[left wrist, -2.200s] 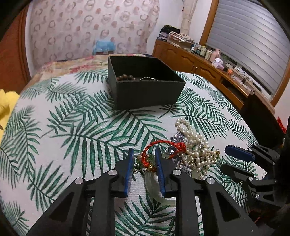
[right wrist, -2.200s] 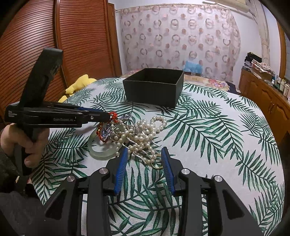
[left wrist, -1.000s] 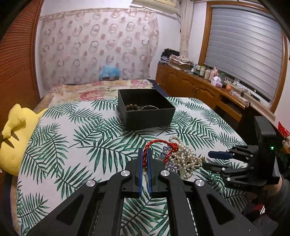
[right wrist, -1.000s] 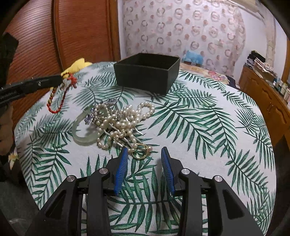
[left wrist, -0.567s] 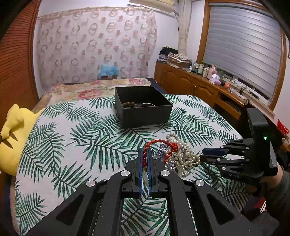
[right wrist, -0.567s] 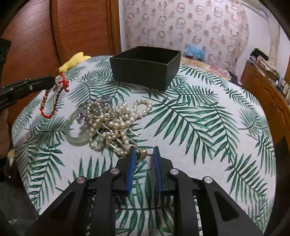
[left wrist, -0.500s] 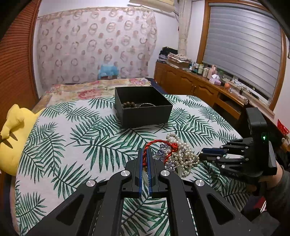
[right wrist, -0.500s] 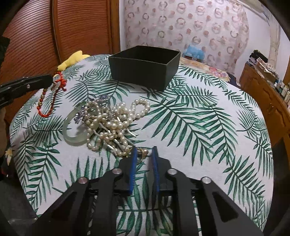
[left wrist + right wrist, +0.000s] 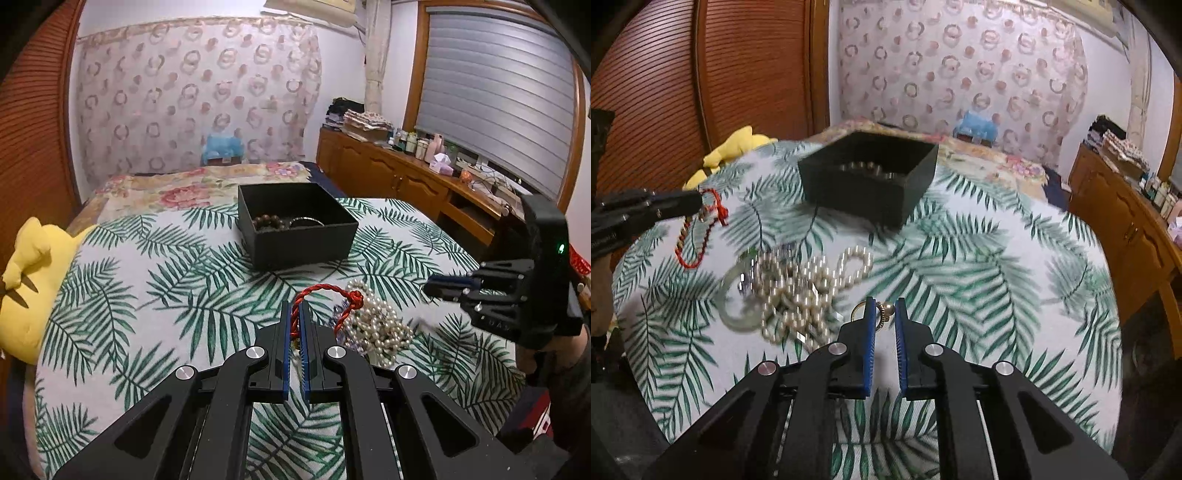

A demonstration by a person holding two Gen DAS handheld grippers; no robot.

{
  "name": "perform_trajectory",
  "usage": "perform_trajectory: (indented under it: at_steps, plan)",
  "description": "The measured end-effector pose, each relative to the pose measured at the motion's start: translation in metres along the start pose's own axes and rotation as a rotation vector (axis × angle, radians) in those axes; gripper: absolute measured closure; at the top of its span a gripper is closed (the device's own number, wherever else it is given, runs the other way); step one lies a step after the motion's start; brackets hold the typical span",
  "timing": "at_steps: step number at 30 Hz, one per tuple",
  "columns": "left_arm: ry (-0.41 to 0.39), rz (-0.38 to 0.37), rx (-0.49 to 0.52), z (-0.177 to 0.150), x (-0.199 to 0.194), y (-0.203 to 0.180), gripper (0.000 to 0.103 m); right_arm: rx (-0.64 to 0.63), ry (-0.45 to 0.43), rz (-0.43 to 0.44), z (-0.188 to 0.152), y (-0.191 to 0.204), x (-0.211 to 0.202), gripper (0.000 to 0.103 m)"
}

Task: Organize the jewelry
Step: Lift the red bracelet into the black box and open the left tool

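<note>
Left wrist view: the left tongs (image 9: 294, 317) were clamped on a red cord bracelet (image 9: 325, 299), held above the palm-print worktop (image 9: 147, 280). The right tongs (image 9: 884, 314) pinched a gold ring (image 9: 877, 314) beside the pearl necklace (image 9: 809, 284), short of the black box (image 9: 868, 181).

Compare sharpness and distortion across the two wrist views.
Left wrist view: mostly sharp, the black box and red cord bracelet are crisp, with only slight smear by the right gripper; fisheye bends the window frame. Right wrist view: motion blur smears the pearl necklace, palm-leaf cloth and box, while the gripper's own fingers and the gold ring stay fairly sharp.
</note>
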State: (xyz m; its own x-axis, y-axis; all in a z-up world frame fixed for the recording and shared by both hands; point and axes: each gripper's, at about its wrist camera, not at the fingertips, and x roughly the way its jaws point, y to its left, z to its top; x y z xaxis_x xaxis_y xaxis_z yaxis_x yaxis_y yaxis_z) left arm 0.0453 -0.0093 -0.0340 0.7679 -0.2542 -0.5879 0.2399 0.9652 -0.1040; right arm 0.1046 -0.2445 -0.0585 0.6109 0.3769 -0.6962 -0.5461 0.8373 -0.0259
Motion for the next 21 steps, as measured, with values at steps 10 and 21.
perform_trajectory:
  at_steps: [10,21]
  plan:
    - [-0.022,0.035,0.011,0.028,0.010,0.010,0.100,-0.010,-0.077,0.029,0.055,-0.001,0.013,0.091]
    - [-0.037,0.073,0.034,0.055,0.024,0.017,0.100,-0.025,-0.099,-0.027,0.102,-0.002,0.038,0.091]
